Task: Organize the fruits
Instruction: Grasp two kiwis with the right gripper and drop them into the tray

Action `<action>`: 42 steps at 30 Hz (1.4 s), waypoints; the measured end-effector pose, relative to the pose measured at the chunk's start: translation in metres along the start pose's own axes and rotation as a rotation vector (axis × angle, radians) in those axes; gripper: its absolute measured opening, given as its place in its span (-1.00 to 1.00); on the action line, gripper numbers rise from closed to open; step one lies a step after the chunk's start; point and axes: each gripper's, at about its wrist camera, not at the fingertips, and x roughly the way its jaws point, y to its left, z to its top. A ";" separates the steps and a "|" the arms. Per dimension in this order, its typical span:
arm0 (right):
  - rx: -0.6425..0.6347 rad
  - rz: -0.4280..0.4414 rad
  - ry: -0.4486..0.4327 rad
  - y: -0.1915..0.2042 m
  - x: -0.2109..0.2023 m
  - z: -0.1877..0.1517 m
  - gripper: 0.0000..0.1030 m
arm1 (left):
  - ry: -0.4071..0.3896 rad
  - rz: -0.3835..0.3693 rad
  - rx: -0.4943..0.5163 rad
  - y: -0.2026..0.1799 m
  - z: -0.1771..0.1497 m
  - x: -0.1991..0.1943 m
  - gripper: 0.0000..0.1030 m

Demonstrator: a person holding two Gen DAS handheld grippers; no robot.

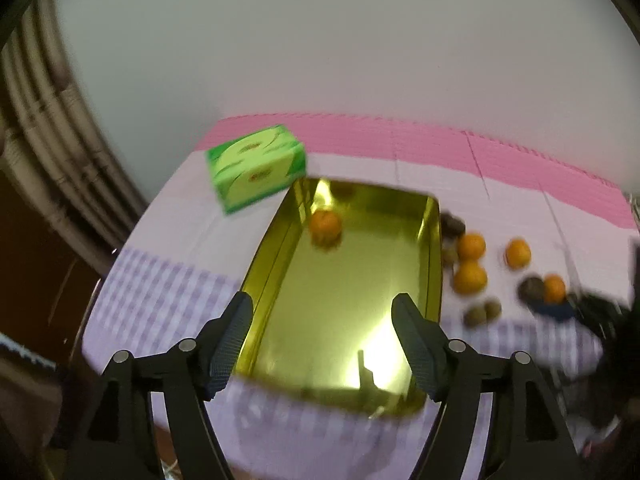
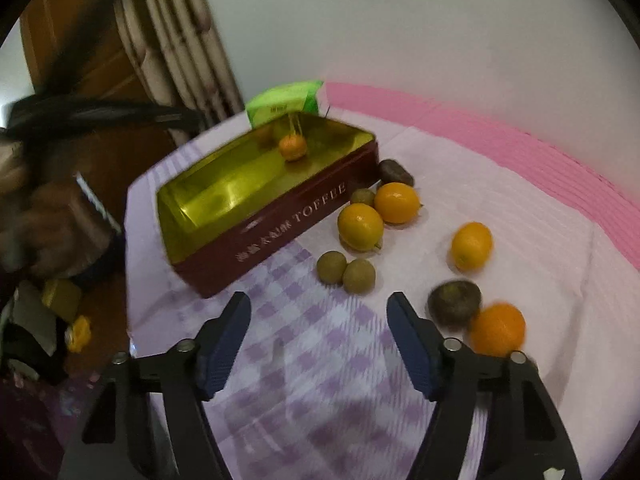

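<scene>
Green box (image 1: 256,168) on checked cloth (image 2: 312,344) — curtain (image 2: 176,40) behind

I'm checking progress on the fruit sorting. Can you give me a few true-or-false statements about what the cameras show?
1. One orange fruit lies inside the toffee tin. True.
2. The left gripper holds a fruit. False: nothing is between its jaws.
3. A green box stands beyond the tin. True.
4. All the fruit is in the tin. False: several, such as two small green-brown fruits, lie on the tablecloth.
5. The right gripper is open and empty. True.
</scene>
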 end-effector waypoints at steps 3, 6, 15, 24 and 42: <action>-0.055 0.006 0.052 -0.004 0.017 0.009 0.17 | -0.010 0.031 -0.044 0.010 -0.034 -0.020 0.43; -0.117 -0.019 0.084 -0.008 0.030 0.015 0.16 | -0.002 0.067 -0.063 0.009 -0.063 -0.024 0.43; -0.154 0.021 0.185 -0.015 0.058 0.026 -0.26 | 0.002 0.062 -0.023 -0.002 -0.082 -0.012 0.43; -0.088 0.000 0.148 0.005 0.037 0.016 -0.30 | -0.075 0.106 -0.065 0.007 -0.078 -0.025 0.43; -0.066 -0.017 0.066 0.032 0.068 0.145 -0.30 | -0.083 0.190 -0.109 0.029 -0.074 -0.024 0.45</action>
